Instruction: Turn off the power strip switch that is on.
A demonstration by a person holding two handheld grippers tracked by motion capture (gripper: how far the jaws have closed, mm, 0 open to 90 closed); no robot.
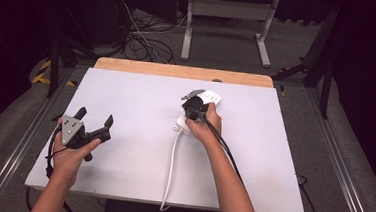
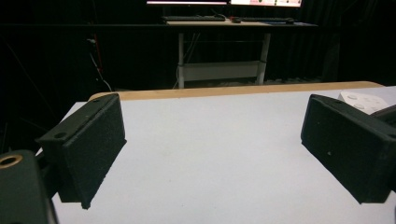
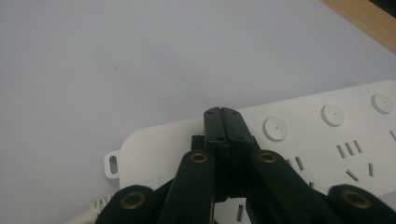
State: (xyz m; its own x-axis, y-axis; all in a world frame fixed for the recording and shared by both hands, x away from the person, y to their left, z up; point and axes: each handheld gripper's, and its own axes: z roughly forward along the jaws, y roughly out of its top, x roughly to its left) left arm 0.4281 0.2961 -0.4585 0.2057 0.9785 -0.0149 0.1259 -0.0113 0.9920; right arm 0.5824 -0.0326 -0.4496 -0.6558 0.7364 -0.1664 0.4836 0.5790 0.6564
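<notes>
Just right of the frame's centre in the high view, the flat white plastic power strip [image 1: 203, 109] lies on the pale grey worktop [image 1: 140, 107], its white cord [image 1: 170, 170] running down to the worktop's lower edge. The right tongs [image 1: 194, 108] are pressed down onto the strip. In the right gripper view the right tongs [image 3: 226, 122] have their two black jaws closed flat against each other, with nothing visible between them, the tips resting on the strip's face just left of a row of round white buttons [image 3: 274, 129] and above the socket slots [image 3: 348, 149]. It looks like the closed tips are being used to press a switch.

At the lower left of the high view, the left tongs [image 1: 95, 119] are held above the worktop, well apart from the strip. In the left gripper view their jaws stand wide apart with nothing between them.

The risk, as I judge it, is that the tips sit beside the nearest button rather than on it, so a push could miss. A slanted push might also slide the light strip across the smooth worktop, since the other tongs are not steadying it.
</notes>
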